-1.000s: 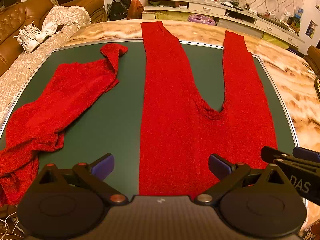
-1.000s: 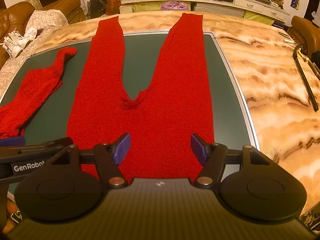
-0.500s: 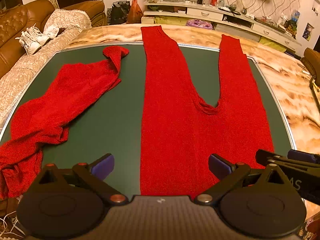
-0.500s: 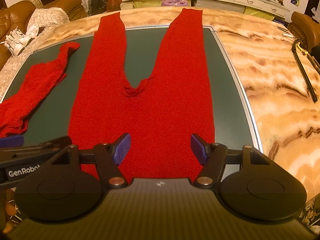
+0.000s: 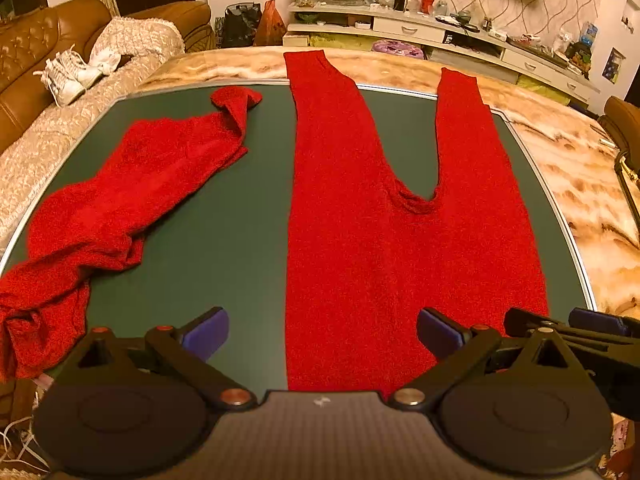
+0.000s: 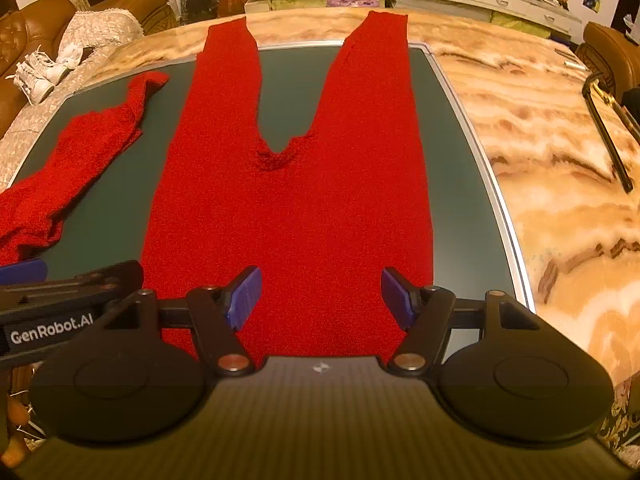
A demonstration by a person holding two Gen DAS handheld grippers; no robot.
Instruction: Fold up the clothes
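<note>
Both grippers lifted above trousers

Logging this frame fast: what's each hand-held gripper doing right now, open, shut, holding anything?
Left hand-held gripper: open, holding nothing, over the near end of the red trousers.
Right hand-held gripper: open, holding nothing, over the same trousers.

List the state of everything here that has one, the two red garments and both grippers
red trousers: spread flat, legs apart, cuffs past the green mat's far edge
crumpled red garment: bunched, unfolded, left of the trousers
left gripper: open, empty, at the waistband
right gripper: open, empty, over the waistband
</note>
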